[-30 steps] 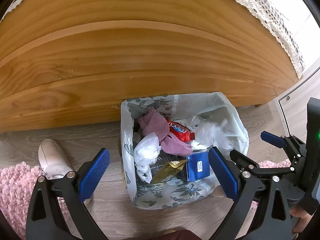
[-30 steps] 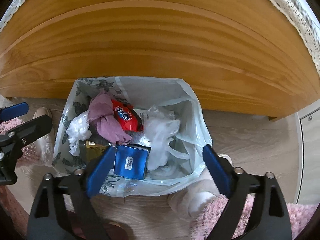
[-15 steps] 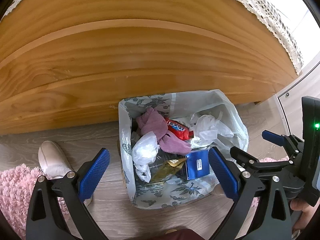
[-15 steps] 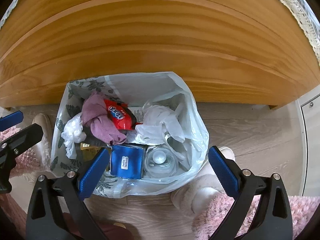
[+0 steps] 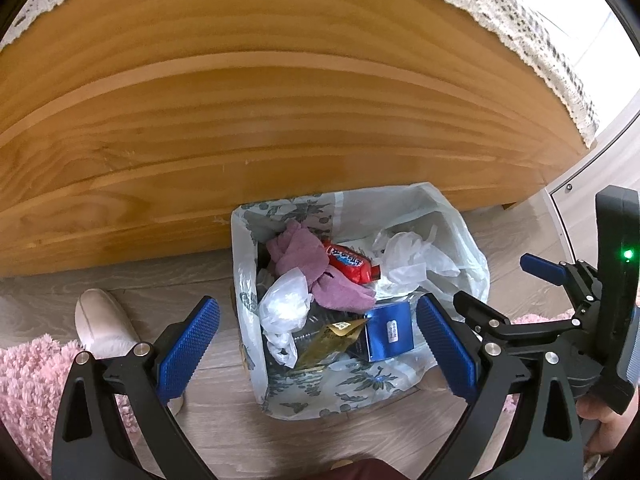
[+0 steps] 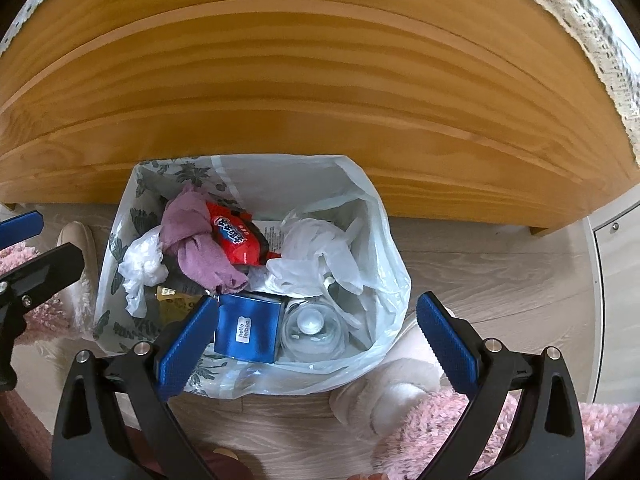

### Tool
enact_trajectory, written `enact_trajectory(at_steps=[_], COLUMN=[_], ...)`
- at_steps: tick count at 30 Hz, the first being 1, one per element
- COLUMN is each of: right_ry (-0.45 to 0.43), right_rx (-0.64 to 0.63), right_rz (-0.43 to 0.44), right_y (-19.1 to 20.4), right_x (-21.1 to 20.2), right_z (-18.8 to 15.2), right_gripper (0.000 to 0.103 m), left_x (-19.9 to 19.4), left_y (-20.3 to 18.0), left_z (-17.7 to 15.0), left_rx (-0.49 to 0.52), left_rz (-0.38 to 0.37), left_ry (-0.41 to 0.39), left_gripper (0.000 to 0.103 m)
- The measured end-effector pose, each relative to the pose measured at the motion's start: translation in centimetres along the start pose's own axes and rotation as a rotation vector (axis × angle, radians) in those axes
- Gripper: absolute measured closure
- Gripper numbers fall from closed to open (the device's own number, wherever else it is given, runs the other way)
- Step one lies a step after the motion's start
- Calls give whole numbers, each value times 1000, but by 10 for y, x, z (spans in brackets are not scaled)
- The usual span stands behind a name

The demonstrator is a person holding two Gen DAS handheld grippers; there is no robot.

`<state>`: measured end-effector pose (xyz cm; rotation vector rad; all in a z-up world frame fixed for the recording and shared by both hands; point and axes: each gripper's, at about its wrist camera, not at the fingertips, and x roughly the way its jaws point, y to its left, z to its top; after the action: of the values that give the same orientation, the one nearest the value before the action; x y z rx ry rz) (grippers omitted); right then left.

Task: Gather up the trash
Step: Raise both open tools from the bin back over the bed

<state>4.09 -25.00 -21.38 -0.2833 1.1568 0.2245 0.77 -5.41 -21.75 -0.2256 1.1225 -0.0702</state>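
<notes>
Two grippers (image 5: 318, 344) (image 6: 316, 342), trash bag (image 6: 384, 248) below (full)

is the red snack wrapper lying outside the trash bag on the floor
No, the red snack wrapper lies inside the trash bag, on top of the pink cloth among the other rubbish.

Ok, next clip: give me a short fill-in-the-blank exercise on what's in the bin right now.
1. The snack wrapper lying on the mauve cloth is ____.
2. The box beside the clear bottle is ____.
3. Behind the lined trash bin stands a ____ panel.
4. Both grippers' jaws are ____.

Missing words: red; blue; wooden; open
</notes>
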Motion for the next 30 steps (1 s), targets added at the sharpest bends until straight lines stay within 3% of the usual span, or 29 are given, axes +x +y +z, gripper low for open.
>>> enact_trajectory(at_steps=[10,20,30], right_ry=[-86,-243,-480], right_rx=[9,46,61], right_rz=[-24,-16,5], right_y=[-5,-13,-24], right_x=[-23,-65,-132], right_z=[4,6,7], right_gripper=[8,8,8], left_x=[-19,-66,-126], left_y=[-5,-25,-37], left_z=[1,0,6], left_rx=[33,149,180], left_rz=[-8,41,-22], left_ry=[-60,-244,-412], left_gripper=[8,8,8])
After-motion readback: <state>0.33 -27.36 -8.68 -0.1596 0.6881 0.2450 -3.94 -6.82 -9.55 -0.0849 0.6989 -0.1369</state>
